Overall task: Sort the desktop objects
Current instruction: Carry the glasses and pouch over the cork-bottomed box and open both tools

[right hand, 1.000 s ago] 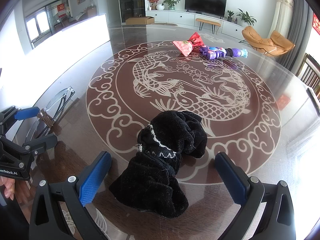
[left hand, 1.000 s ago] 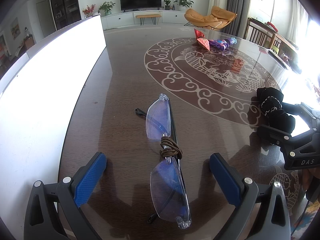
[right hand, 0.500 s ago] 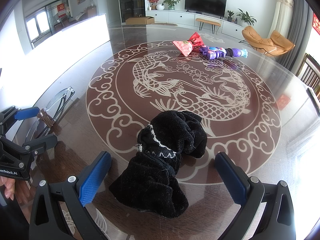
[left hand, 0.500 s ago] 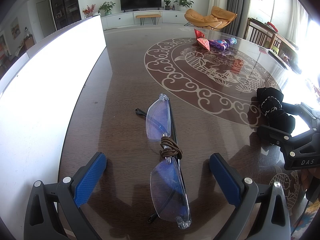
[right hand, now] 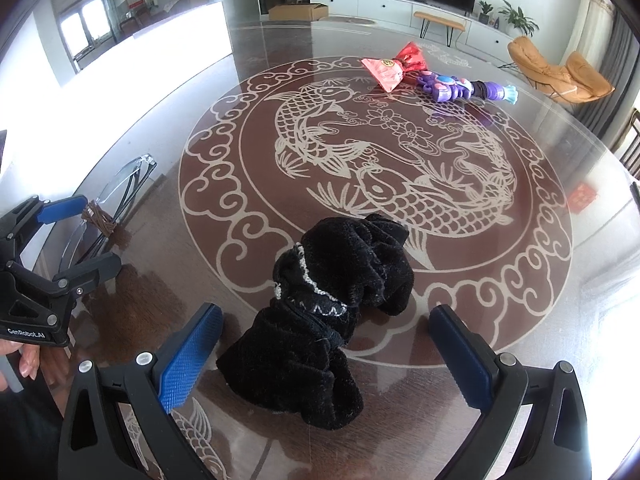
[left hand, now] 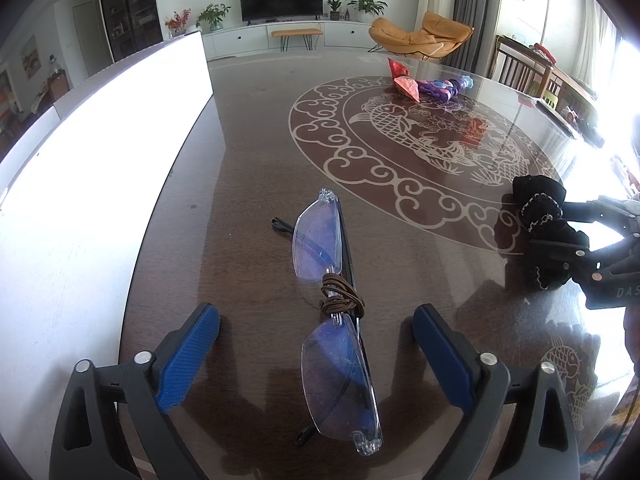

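Glasses (left hand: pixel 334 316) lie folded on the dark surface (left hand: pixel 248 152), a brown cord (left hand: pixel 340 298) wound around the bridge. They sit lengthwise between the blue pads of the left claw (left hand: pixel 316 354), clear of both pads — the claw is released, nothing grasped. Compared with the earlier frames, the pads stand closer together: the jaws have just been closing, with the glasses between them and not yet touched. The glasses themselves have not shifted.

To the right, near the edge of the fish medallion, a crumpled black cloth (right hand: pixel 328 308) with white stitched trim rests on the surface. The right claw (right hand: pixel 324 354) straddles its near end, pads to either side with a visible gap on each — released, not grasping. Its jaws have also just been closing, less markedly than the left, and the cloth lies where it did before.

Farther back, on the far side of the medallion, a red pouch (right hand: pixel 390 68) and a purple toy (right hand: pixel 464 89) lie just beside each other, well apart from both claws and unmoved.
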`<control>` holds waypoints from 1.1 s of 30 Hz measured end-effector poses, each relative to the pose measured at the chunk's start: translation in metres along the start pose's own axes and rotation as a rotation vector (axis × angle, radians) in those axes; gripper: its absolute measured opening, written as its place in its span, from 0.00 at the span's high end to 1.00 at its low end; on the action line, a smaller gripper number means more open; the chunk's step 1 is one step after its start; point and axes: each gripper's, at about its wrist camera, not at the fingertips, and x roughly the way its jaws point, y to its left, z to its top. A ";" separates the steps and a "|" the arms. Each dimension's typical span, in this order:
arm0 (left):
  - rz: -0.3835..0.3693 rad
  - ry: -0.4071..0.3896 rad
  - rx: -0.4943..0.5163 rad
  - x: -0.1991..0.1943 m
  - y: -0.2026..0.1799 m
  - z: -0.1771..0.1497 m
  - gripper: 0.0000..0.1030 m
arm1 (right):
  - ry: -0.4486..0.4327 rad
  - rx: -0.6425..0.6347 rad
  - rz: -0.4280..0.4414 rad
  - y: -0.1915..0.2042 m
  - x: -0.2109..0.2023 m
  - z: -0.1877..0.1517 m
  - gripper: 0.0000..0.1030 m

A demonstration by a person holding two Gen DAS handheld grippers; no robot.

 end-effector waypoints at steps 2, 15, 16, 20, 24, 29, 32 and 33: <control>-0.020 -0.018 0.001 -0.007 0.001 -0.002 0.67 | -0.012 -0.005 -0.001 -0.002 -0.007 0.000 0.46; -0.260 -0.278 -0.254 -0.123 0.055 -0.014 0.79 | -0.157 -0.093 0.043 0.040 -0.084 0.004 0.67; -0.258 -0.297 -0.264 -0.133 0.063 -0.012 0.79 | -0.172 -0.101 0.062 0.050 -0.088 0.011 0.67; -0.200 -0.348 -0.298 -0.167 0.108 -0.002 0.79 | -0.225 -0.174 0.151 0.102 -0.103 0.040 0.67; -0.076 -0.325 -0.353 -0.174 0.174 0.005 0.79 | -0.267 -0.269 0.262 0.177 -0.109 0.076 0.67; 0.069 -0.190 -0.402 -0.145 0.248 0.006 0.79 | -0.281 -0.375 0.364 0.274 -0.095 0.118 0.66; 0.113 -0.114 -0.417 -0.125 0.271 0.002 0.79 | -0.211 -0.401 0.371 0.318 -0.064 0.140 0.66; 0.124 -0.093 -0.426 -0.120 0.276 0.000 0.79 | -0.184 -0.405 0.369 0.328 -0.054 0.144 0.66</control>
